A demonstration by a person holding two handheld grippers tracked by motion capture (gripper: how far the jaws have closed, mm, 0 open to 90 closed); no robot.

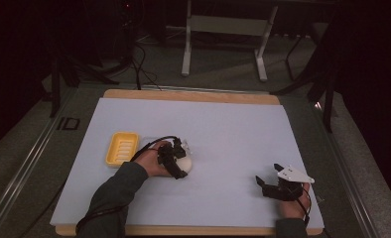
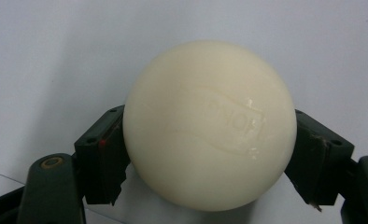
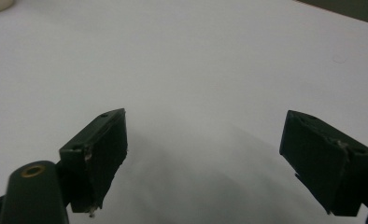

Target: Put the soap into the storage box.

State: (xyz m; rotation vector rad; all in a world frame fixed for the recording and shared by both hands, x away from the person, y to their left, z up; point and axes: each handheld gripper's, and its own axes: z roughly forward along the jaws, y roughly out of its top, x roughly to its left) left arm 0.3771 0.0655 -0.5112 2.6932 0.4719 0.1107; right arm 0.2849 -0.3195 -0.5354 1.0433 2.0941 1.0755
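A round cream-white bar of soap (image 2: 210, 126) with raised lettering lies on the white mat (image 1: 233, 134). My left gripper (image 2: 210, 154) is shut on it, a black pad (image 2: 102, 154) pressing on each side. From above, the soap (image 1: 185, 162) sits just right of a yellow soap dish (image 1: 122, 148), with the left gripper (image 1: 179, 166) over it. My right gripper (image 1: 269, 179) rests low over the mat near the front right. Its jaws (image 3: 205, 154) stand wide open with nothing between them.
The mat covers a wooden board (image 1: 193, 95) whose edge shows at the back and front. Bare mat stretches between the two grippers and across the back. Beyond the table are a grey floor, cables and a white metal frame (image 1: 223, 29).
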